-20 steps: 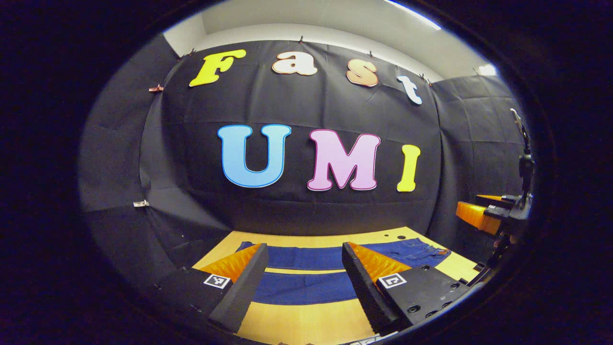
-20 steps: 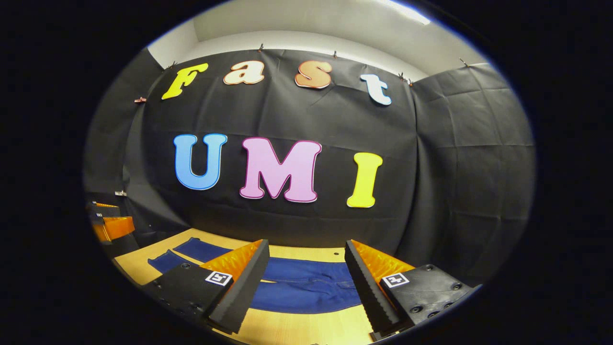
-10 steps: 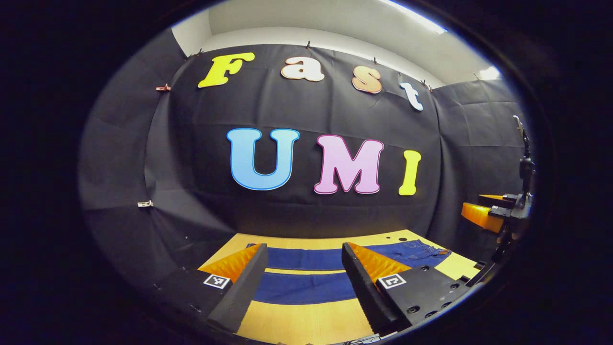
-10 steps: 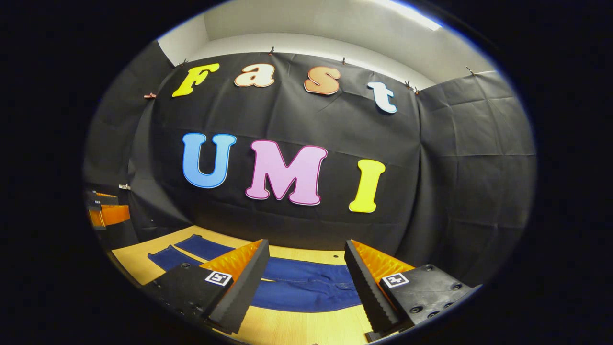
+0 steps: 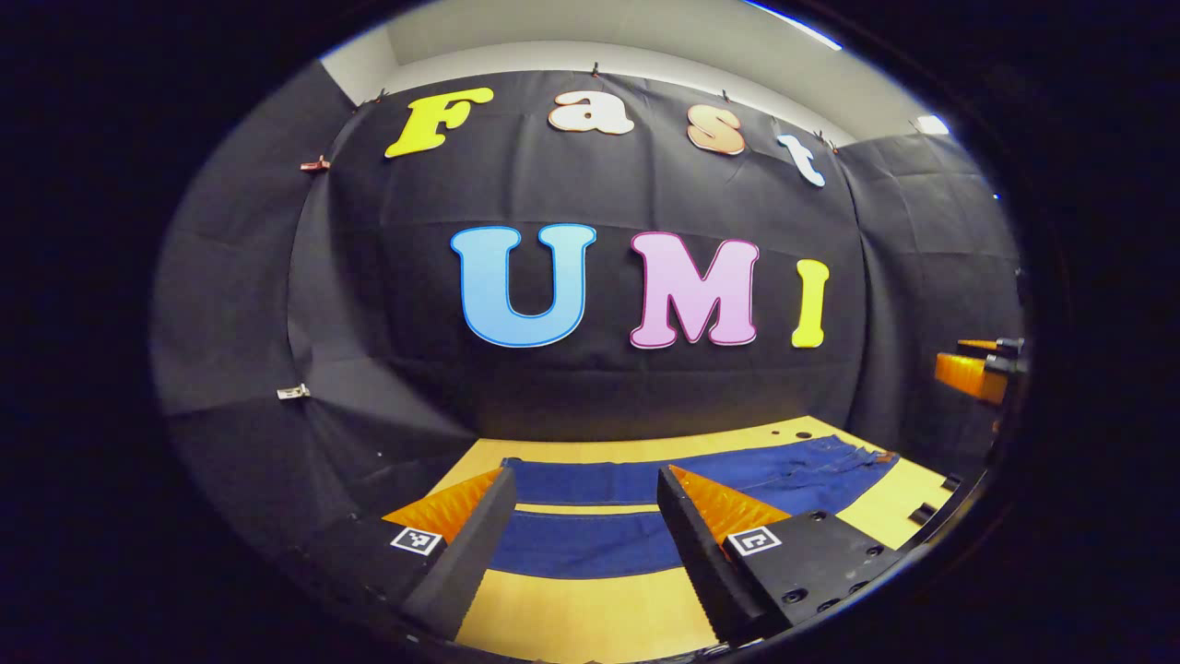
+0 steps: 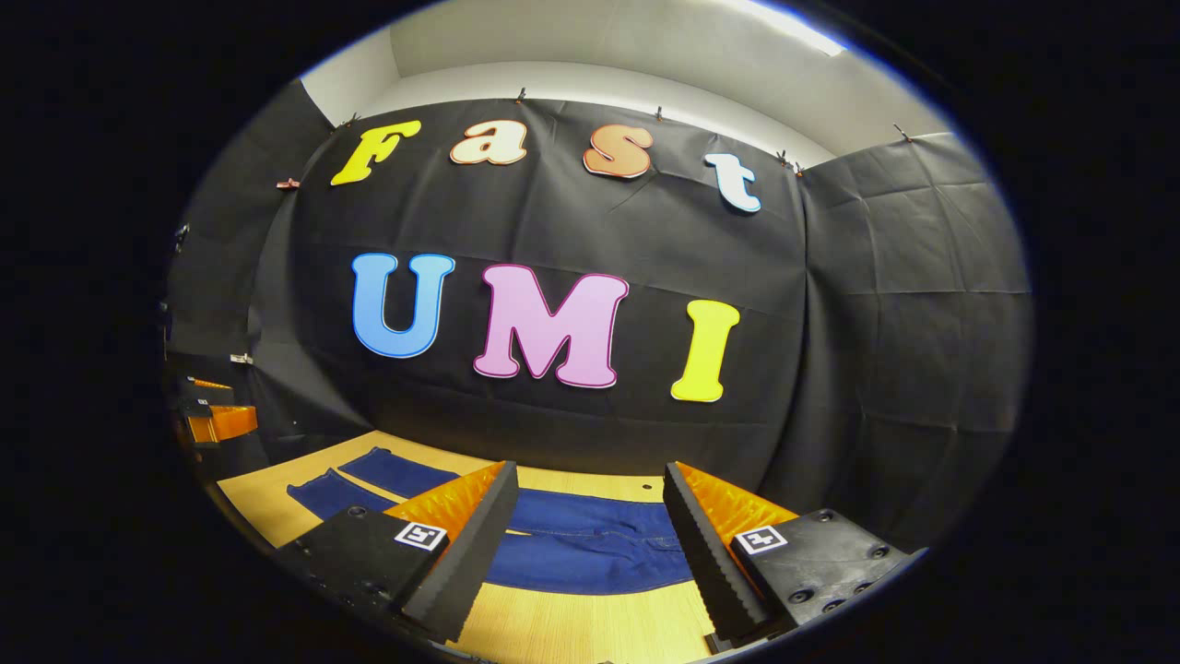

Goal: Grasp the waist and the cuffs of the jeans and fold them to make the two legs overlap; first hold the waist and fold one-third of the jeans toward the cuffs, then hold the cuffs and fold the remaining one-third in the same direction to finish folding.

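Note:
Dark blue jeans (image 5: 590,544) lie flat across the wooden table (image 5: 572,618), both legs spread side by side with a strip of wood between them. Their waist end (image 5: 830,461) is at the right in the left gripper view. My left gripper (image 5: 581,516) hovers open above the legs, nothing between its fingers. In the right gripper view the jeans (image 6: 590,553) run left to the cuffs (image 6: 341,484), and my right gripper (image 6: 590,521) hangs open over the upper part. The right gripper (image 5: 977,369) also shows at the far right of the left gripper view; the left gripper (image 6: 212,415) sits at the right gripper view's left edge.
The black cloth wall (image 5: 590,387) rises right behind the table's far edge and wraps both sides. Small dark holes (image 5: 797,432) mark the tabletop near the waist. Bare wood (image 6: 572,627) lies between the jeans and the near edge.
Both views have tilted slightly and drifted: the left gripper has shifted so more of the jeans' waist shows at the right. Both grippers stay open; the jeans have not moved.

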Demonstrator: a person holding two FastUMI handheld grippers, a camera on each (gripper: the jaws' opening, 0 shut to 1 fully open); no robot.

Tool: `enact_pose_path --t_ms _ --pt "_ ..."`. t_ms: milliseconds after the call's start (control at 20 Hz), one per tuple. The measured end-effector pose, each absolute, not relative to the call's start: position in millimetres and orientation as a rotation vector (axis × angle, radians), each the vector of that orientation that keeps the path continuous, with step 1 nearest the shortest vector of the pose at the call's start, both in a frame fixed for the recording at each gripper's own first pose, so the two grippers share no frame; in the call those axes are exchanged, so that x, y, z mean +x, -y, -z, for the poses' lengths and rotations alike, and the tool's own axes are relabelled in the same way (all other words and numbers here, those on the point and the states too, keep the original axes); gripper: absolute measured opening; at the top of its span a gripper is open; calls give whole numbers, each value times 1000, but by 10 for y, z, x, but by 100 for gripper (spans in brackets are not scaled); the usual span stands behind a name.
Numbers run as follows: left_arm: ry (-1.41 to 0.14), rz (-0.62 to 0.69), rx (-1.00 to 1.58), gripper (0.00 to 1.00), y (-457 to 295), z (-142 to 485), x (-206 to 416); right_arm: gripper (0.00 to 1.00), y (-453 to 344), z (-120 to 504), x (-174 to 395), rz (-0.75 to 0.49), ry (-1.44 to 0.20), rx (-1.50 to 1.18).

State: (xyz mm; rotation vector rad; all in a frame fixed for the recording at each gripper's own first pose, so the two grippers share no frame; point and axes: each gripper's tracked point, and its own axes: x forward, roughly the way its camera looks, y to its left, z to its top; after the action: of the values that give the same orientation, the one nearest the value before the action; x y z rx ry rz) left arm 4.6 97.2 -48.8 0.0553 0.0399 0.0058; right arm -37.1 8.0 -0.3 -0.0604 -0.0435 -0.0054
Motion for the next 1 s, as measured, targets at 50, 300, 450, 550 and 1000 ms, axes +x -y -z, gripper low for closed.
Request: enact_pose_path --t_ms 50,300,450,550,1000 --pt "-50 -11 112 96 -1120 546 120 97 -61 -6 -332 7 41 -63" --pt "-190 -11 433 98 -1822 1174 519 97 47 10 -128 15 32 -83" --pt "-324 63 598 98 -2153 1684 744 97 159 53 18 39 16 -103" --pt "-414 134 735 98 -2322 2022 914 97 226 124 122 46 2 -120" --pt "-675 431 1165 99 -2773 3213 1428 98 663 630 490 128 -78 -194"
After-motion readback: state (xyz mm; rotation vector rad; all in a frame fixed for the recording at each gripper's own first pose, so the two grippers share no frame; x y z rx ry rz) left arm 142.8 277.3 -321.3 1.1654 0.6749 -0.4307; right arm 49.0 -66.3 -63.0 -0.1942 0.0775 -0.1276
